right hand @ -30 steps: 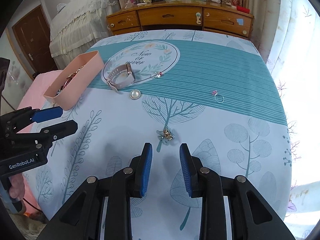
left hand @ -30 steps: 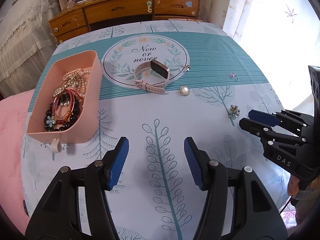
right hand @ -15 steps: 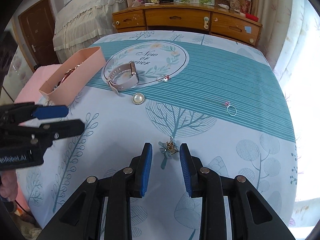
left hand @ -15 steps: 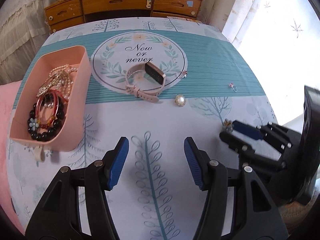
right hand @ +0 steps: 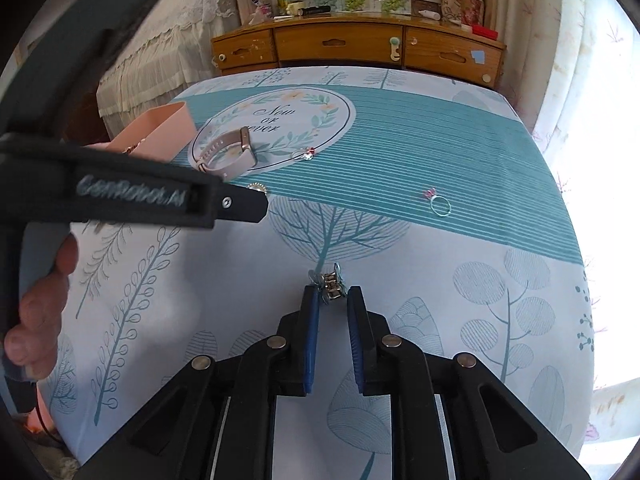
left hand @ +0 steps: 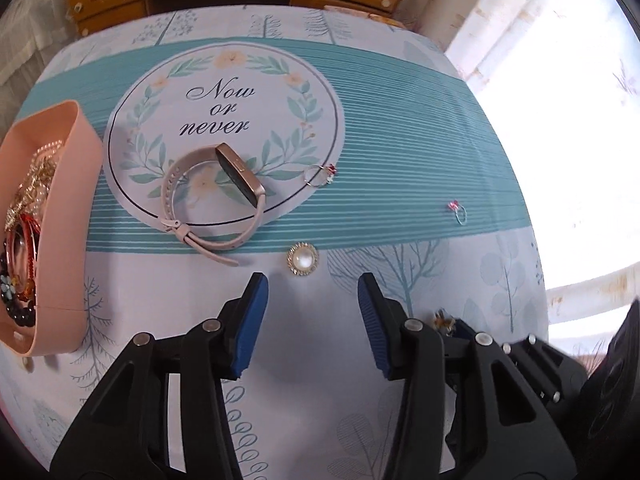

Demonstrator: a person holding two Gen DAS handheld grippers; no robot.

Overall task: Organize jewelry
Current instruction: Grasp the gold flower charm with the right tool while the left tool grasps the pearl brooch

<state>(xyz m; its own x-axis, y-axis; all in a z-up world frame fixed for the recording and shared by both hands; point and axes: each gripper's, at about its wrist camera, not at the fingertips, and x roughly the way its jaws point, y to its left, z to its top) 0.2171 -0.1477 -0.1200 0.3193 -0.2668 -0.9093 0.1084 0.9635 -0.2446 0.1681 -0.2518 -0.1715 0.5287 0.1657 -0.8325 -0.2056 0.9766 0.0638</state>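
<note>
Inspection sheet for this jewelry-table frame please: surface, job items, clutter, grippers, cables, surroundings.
Surface: table under a teal and white leaf-print cloth with a "Now or never" roundel.
Job's things: pink tray at left, holding beads and bracelets; watch on the roundel; pearl brooch just ahead of the left gripper; ring with red stone at the roundel's edge; second ring apart to the right; small flower clip at the right gripper's tips.
Clutter: nothing seen on the cloth.
Grippers: left gripper closing, nothing between its fingers; right gripper closing around the clip, contact unclear.
Cables: nothing seen.
Surroundings: wooden dresser, curtains, bright window.
</note>
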